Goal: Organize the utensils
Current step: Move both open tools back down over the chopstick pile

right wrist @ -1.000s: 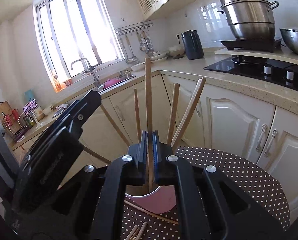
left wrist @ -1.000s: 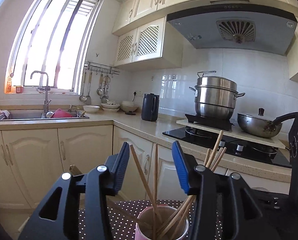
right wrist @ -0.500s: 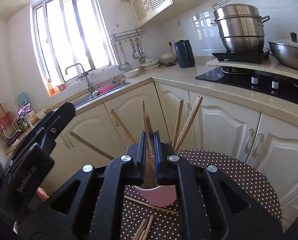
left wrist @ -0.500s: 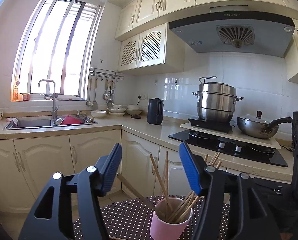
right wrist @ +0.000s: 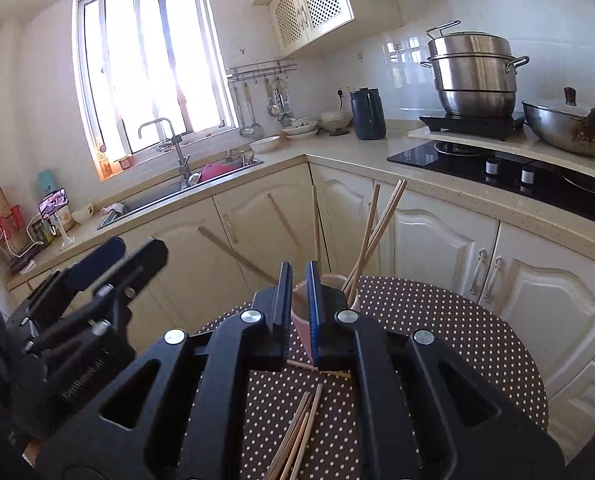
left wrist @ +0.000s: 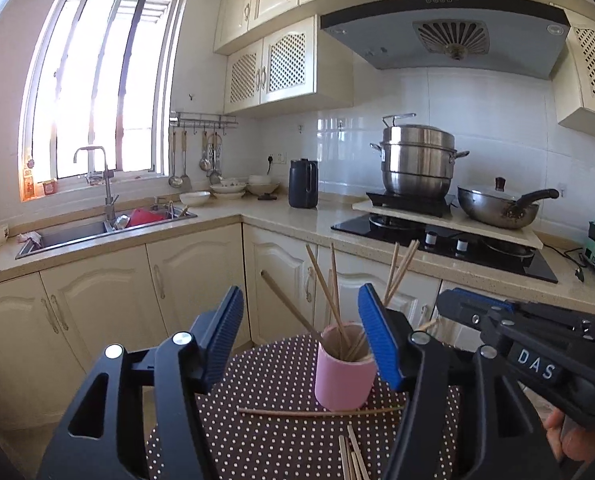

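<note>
Chopsticks are mostly sorted already: a fan of them stands tilted in the pink cup on the polka-dot table, leaning against the rim in all directions.

Your right gripper sits just in front of that cup with its jaws nearly together, only a thin slit between the pads, and I can't see anything pinched in there. My guess is you've let one go into the cup. Your left gripper is spread wide and holding nothing, with the cup showing between its blue pads but further back, not touched. Looks like it's parked there in case the cup needs steadying.

What's left: one loose chopstick lies flat across the table right against the base of the cup, and a small bundle lies near the table edge, closest to you. Those are probably your next picks.

Watch-outs, as I see it — the leaning sticks spread wide, so coming in from above could knock them or tip the cup, which looks light. The two grippers are also close together near the cup, so they could crowd each other.

Background is just kitchen: sink under the window, dark kettle, steamer pot and wok on the stove, all well apart.
</note>
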Tool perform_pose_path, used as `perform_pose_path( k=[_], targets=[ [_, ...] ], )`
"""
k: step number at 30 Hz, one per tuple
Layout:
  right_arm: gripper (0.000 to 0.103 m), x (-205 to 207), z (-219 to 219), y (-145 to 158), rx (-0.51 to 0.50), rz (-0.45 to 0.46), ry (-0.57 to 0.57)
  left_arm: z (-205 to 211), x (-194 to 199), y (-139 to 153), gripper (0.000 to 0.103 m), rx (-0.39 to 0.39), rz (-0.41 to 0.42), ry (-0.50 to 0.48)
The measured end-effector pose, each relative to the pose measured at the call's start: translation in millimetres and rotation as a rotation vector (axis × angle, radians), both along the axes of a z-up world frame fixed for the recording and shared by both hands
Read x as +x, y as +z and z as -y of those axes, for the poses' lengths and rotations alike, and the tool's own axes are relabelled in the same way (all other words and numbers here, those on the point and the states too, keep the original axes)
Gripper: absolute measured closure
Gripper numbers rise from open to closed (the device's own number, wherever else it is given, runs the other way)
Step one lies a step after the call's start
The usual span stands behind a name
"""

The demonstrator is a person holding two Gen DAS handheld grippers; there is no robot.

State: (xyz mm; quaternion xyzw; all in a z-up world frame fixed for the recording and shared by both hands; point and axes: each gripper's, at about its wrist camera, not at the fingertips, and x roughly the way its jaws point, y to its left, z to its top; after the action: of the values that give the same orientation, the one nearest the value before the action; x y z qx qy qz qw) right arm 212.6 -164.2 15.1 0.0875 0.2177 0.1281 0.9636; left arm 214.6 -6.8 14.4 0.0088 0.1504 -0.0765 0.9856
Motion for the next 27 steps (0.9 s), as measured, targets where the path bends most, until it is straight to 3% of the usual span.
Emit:
perform_pose_path(
  k=[6, 11, 19, 23, 27],
  targets=[
    [0.094, -23.0, -11.4, -13.9, -0.037, -0.034, 0.018, -3.4, -5.7, -28.5, 0.044, -0.017, -0.111, -0.049],
    [0.094, -27.0, -16.8, -39.9, -0.074, -0.112, 0.037, -2.4, 5.2, -70.5, 0.044, -0.003, -0.304, -0.123],
    [0.094, -11.7, -19.9, -105.2, -0.094, -0.336, 0.074, -2.1, 34.1, -148.5, 0.044, -0.017, -0.657, -0.179],
    [0.094, 0.2, -18.4, -137.8, -0.087, -0.451, 0.089, 1.9, 41.9, -172.7, 0.044, -0.002, -0.751, -0.175],
    [0.094, 9.3, -14.4, -160.0, -0.054, -0.531, 0.103, 5.4, 47.6, -185.8, 0.044, 0.02, -0.795, -0.155]
  ],
)
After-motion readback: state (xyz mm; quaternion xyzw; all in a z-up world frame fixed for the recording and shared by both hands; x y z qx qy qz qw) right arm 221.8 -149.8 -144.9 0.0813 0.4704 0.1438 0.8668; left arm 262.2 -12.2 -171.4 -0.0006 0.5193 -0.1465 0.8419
